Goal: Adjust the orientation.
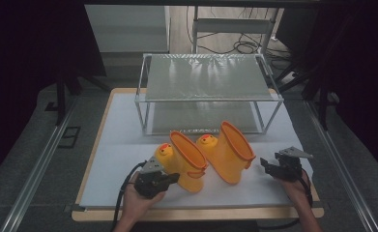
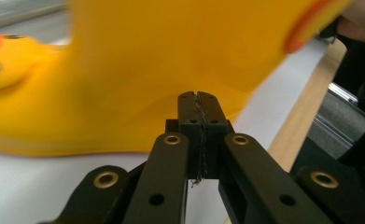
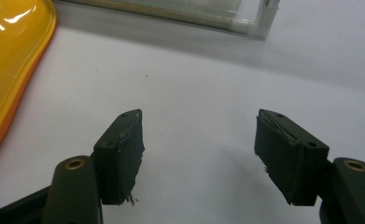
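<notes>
Your left gripper (image 1: pixel 173 178) sits at the heel side of the left boot (image 1: pixel 184 162), its jaws clenched together on nothing; in the left gripper view they point at the boot's yellow side, just short of it. Your right gripper (image 1: pixel 268 167) rests near the desk's (image 1: pixel 128 191) right edge, jaws released and wide, with bare white surface between them. The right boot (image 1: pixel 227 151) stands just beside the left one, both upright in front of the metal rack (image 1: pixel 208 94). Open room lies along the front edge.
</notes>
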`<state>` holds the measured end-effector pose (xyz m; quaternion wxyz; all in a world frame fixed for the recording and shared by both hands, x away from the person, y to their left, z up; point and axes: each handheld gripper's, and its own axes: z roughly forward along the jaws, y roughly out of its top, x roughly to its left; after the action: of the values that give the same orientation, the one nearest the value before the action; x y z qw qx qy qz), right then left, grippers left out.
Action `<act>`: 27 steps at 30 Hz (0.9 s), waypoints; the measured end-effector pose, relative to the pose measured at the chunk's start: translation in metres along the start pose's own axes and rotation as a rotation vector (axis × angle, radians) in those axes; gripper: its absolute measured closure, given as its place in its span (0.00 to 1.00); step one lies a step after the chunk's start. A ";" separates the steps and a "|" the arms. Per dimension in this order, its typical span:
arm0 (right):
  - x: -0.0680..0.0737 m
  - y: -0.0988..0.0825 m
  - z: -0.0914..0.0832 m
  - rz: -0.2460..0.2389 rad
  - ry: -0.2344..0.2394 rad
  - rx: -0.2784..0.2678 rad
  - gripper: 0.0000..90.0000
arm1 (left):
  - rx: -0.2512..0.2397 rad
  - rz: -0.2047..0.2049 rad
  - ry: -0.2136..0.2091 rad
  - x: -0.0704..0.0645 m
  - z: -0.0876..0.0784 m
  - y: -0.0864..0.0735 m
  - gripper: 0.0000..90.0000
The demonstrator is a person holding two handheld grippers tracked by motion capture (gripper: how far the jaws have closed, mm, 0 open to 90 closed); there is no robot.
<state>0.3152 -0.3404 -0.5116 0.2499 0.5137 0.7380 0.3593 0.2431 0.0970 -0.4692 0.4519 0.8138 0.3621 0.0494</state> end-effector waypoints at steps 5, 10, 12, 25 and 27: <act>0.000 0.000 0.000 0.002 0.001 0.000 0.36 | -0.001 0.032 -0.005 -0.018 0.014 0.001 1.00; -0.001 0.000 0.000 0.007 0.001 0.004 0.36 | -0.001 0.064 -0.028 -0.034 0.023 0.002 1.00; -0.001 -0.001 0.001 0.009 0.001 0.006 0.36 | -0.002 0.083 -0.028 -0.042 0.029 0.003 1.00; 0.000 -0.001 0.000 0.014 0.001 0.003 0.36 | -0.080 0.149 0.122 -0.063 0.061 0.012 1.00; 0.000 -0.001 0.000 0.015 0.001 0.004 0.36 | -0.084 0.146 0.132 -0.064 0.062 0.012 1.00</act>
<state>0.3149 -0.3404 -0.5126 0.2459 0.5197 0.7347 0.3601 0.2280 0.0097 -0.4805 0.4561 0.8132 0.3286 0.1507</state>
